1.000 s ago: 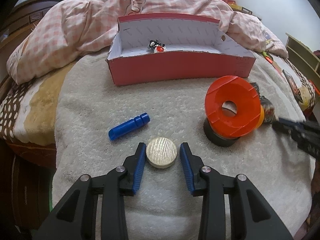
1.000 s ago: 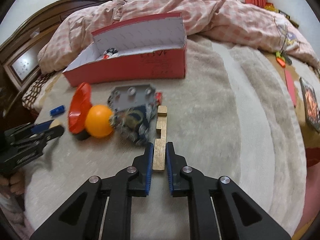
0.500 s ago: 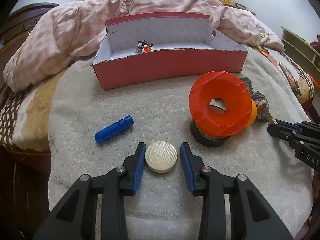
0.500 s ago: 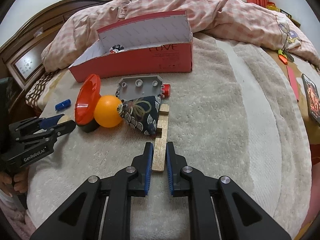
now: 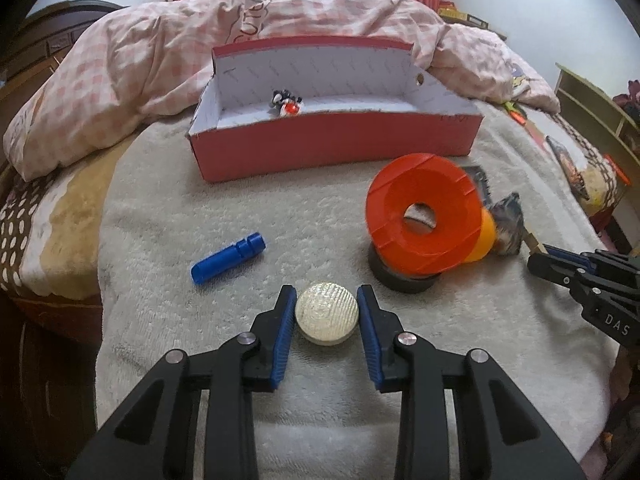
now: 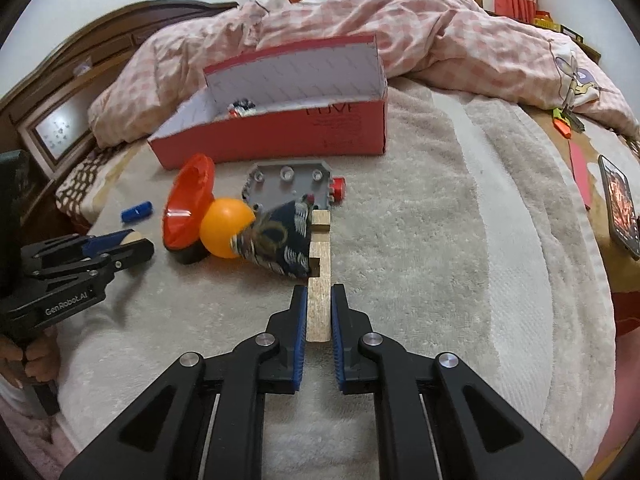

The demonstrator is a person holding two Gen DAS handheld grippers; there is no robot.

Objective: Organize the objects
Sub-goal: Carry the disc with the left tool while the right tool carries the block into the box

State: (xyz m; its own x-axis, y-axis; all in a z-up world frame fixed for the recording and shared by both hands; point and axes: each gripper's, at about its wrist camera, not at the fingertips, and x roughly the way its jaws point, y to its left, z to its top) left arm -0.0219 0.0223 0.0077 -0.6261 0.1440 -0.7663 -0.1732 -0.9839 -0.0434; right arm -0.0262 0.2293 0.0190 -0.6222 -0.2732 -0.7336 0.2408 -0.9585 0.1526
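A round cream disc (image 5: 327, 318) lies on the pale blanket (image 5: 200, 208), and my left gripper (image 5: 326, 308) has its jaws closing on it, blue pads touching both sides. My right gripper (image 6: 319, 300) is shut on the near end of a notched wooden block (image 6: 320, 256) that rests on the blanket. Behind stands an open red box (image 5: 332, 148) with a small black-and-red toy (image 5: 287, 102) inside. Each gripper shows in the other's view: the right gripper (image 5: 536, 262) far right, the left gripper (image 6: 140, 246) far left.
A blue cylinder (image 5: 228, 258) lies left of the disc. An orange ring (image 5: 424, 216) leans on a black roll (image 5: 400, 278), with an orange ball (image 6: 226, 232), a dark patterned pouch (image 6: 280, 244) and a grey plastic part (image 6: 292, 184) beside it. A pink quilt (image 5: 140, 64) is heaped behind the box.
The left pads have drawn in from a small gap to touch the cream disc. The right gripper has stayed clamped on the wooden block.
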